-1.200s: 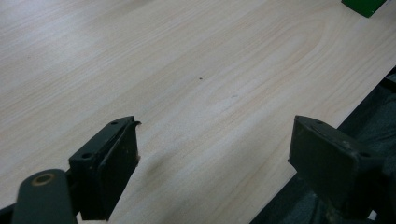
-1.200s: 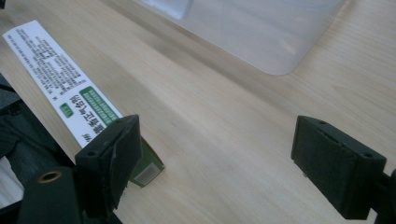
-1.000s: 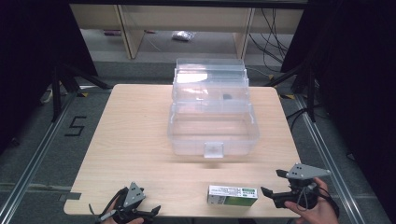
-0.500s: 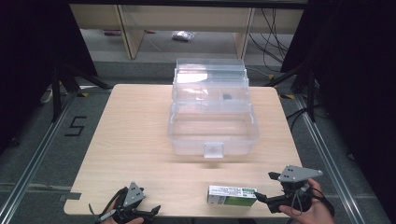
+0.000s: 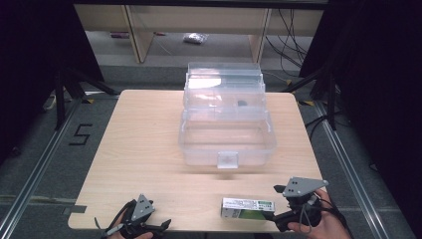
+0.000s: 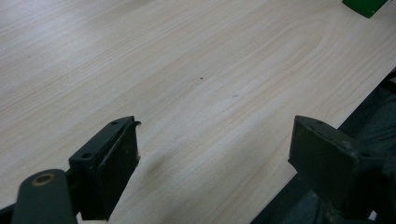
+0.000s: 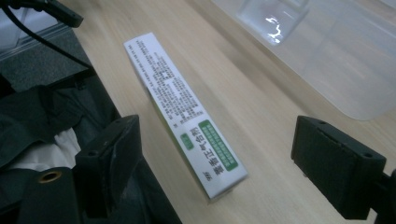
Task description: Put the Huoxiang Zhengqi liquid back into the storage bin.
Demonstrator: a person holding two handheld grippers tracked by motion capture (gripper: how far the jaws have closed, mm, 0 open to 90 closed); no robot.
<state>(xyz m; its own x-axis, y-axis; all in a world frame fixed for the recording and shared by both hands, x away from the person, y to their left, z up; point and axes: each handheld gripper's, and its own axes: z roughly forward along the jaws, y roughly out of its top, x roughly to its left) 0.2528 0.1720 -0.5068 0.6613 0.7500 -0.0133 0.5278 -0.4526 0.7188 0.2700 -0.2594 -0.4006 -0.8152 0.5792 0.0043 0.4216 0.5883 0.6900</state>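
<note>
I see a pale wooden table point(image 5: 139, 149) on a grey floor, with a "5" marked in black tape point(image 5: 79, 135) off its left edge. Beyond it stand wooden shelf uprights point(image 5: 135, 30), a small clear packet point(image 5: 193, 38) and dark cables point(image 5: 291, 30).

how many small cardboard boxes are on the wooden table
1: the white and green cardboard box lies flat at the wooden table's near edge, just ahead of the open right gripper.

The right gripper point(image 5: 279, 205) sits just right of a white-and-green box point(image 5: 248, 207), jaws spread toward its end. A clear plastic case point(image 5: 226, 132) stands open beyond it. The left gripper point(image 5: 149, 225) lies well to the left.
</note>
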